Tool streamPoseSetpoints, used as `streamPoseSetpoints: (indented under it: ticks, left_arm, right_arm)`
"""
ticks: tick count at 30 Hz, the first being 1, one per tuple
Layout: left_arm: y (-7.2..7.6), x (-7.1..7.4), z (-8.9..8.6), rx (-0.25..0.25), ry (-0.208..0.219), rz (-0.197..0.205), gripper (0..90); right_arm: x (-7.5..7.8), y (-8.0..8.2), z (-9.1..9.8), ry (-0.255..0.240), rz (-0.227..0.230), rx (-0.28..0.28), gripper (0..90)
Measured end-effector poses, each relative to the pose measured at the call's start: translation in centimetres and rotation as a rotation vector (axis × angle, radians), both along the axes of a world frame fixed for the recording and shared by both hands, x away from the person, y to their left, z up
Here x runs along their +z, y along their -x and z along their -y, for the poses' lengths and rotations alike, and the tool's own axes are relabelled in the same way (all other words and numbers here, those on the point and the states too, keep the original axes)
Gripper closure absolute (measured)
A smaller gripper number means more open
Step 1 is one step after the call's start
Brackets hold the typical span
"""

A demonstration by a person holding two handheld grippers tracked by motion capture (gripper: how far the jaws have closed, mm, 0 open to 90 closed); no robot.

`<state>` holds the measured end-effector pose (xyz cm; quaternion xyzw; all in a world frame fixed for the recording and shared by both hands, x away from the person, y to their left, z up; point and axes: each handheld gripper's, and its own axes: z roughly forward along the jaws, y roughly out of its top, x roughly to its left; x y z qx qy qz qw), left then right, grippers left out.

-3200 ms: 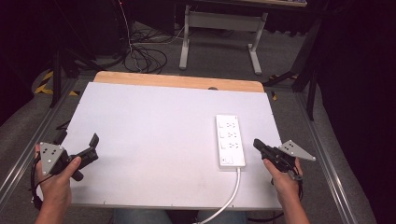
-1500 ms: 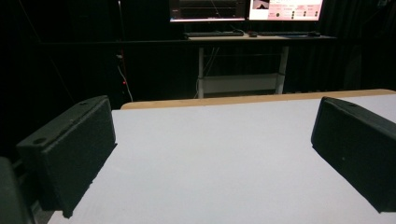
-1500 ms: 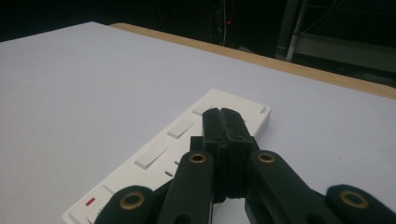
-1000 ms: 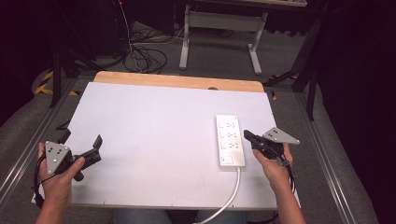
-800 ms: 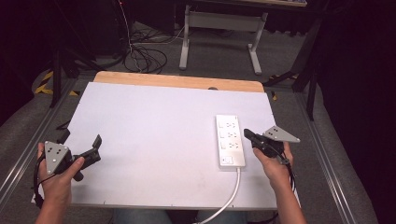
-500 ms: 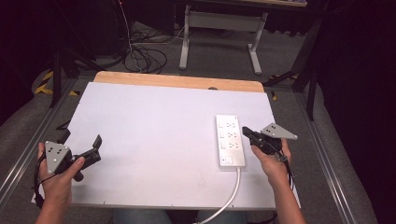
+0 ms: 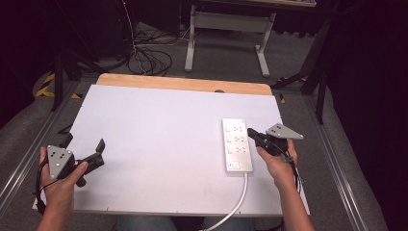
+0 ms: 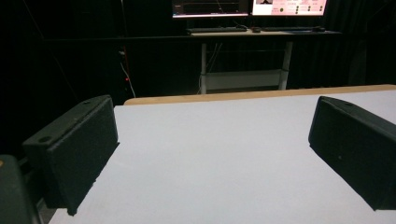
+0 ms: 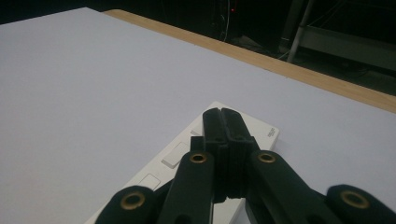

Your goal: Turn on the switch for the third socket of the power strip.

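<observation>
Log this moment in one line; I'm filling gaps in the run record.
left tool: open, table's left edge | right tool: shut, empty, over power strip | table: white

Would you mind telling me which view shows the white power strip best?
The high view: the whole power strip lies flat with its sockets and cable visible. The right gripper view shows part of it behind the shut jaws of the right gripper. The left gripper view looks across bare table.

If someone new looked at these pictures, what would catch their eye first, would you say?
Probably the white power strip lying alone at the right of the pale table, its cable running off the near edge. The right gripper, jaws shut, sits just over its right edge, while the left gripper waits open at the near left.
</observation>
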<state>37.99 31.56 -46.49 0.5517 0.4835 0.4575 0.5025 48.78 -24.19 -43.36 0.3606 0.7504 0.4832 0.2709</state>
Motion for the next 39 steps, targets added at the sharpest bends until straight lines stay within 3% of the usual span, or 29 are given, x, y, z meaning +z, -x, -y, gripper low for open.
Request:
streamPoseSetpoints:
  ticks: [21,28,32,39]
  left_arm:
    - [0.0,0.0,0.0,-0.010,0.004,-0.002,1.7]
    - [0.0,-0.1,0.0,-0.008,0.005,-0.003,1.6]
    - [0.1,-0.1,0.0,-0.010,0.005,-0.004,1.6]
    - [0.0,-0.1,0.0,-0.012,0.003,-0.004,1.6]
  right_arm:
    - [0.2,-1.0,-1.0,0.024,-0.011,0.012,90.0]
    - [0.4,-1.5,-1.5,0.043,-0.011,0.020,90.0]
    - [0.3,-1.9,-1.9,0.079,-0.012,0.023,90.0]
    - [0.3,-2.3,-2.3,0.082,-0.026,0.031,90.0]
